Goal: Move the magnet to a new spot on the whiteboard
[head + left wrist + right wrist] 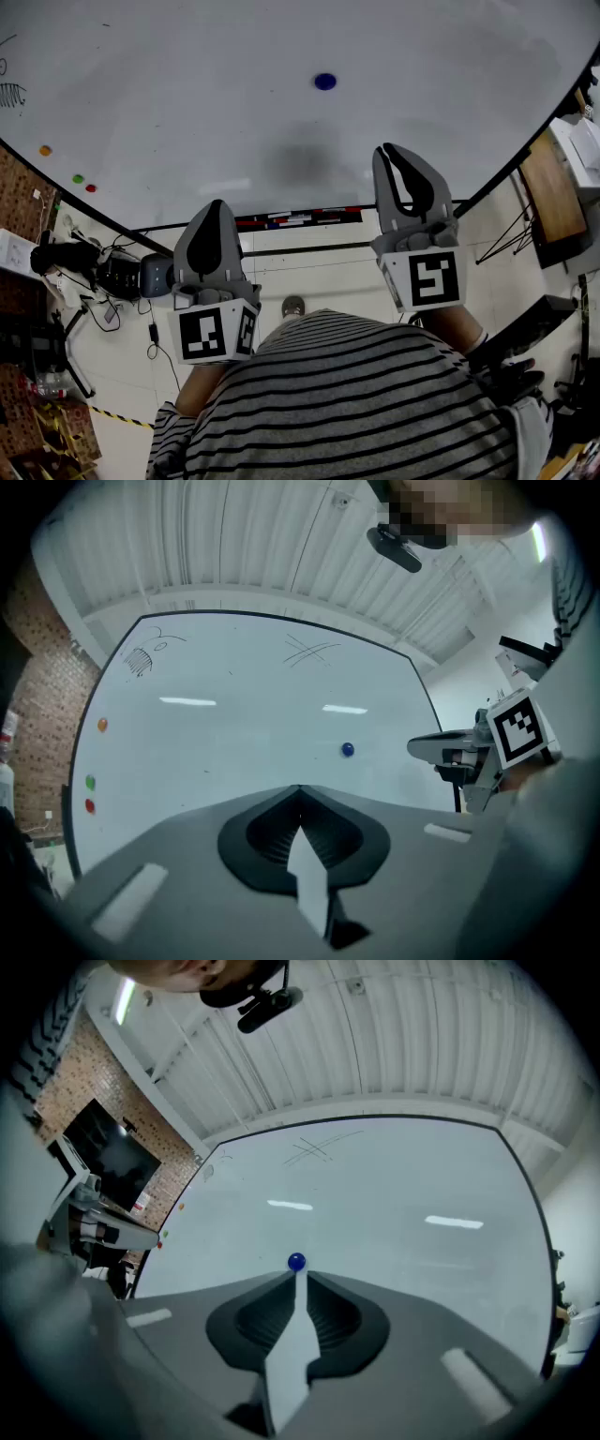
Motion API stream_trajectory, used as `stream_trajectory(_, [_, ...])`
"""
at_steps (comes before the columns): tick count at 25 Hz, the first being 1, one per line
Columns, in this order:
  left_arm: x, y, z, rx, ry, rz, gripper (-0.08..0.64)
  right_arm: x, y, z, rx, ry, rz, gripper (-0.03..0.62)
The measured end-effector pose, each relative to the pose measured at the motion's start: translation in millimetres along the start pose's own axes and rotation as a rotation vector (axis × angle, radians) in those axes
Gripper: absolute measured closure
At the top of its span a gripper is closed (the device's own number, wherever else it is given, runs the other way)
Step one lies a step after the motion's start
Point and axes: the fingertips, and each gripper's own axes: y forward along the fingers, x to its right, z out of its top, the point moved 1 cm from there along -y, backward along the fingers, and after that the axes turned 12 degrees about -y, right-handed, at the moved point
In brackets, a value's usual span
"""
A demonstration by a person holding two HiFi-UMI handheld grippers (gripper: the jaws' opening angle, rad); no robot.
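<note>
A small blue magnet (324, 82) sticks to the whiteboard (187, 94) near its upper middle. My right gripper (392, 150) points up at the board, below and right of the magnet and apart from it. In the right gripper view the magnet (296, 1262) sits just beyond the right gripper's (298, 1277) tips, whose jaws stand a narrow slit apart with nothing between them. My left gripper (216, 206) hangs lower and to the left, shut and empty. From the left gripper view the magnet (348, 750) lies up and right of the left gripper's (300, 789) tips.
Orange (44, 150), green (78, 178) and red (90, 187) magnets sit by the board's left edge. Pen sketches mark its far corner (145, 653). A marker tray (298, 219) runs along the board's near edge. Cables and gear (103, 272) lie on the floor at left, a wooden table (551, 192) at right.
</note>
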Motion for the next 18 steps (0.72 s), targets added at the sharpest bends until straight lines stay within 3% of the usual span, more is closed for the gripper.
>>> stream_trajectory(2, [-12.5,5.6,11.7,0.009,-0.010,-0.003,0.545,-0.1,21.3,11.2,0.007,-0.047,-0.021,0.515])
stream_trajectory(6, [-31.3,15.6,28.9,0.018,-0.021,-0.013,0.545,-0.1,52.7,27.8,0.004,-0.172,-0.067,0.468])
stream_trajectory(12, [-44.4,29.2,38.6,0.021,-0.035,-0.027,0.544,1.1,79.2,25.1,-0.058,-0.253,-0.087,0.446])
stream_trajectory(18, [-87.2,53.0,14.0,0.000,-0.049,-0.028,0.545,-17.7,110.8,2.3,-0.068,-0.272,-0.153,0.462])
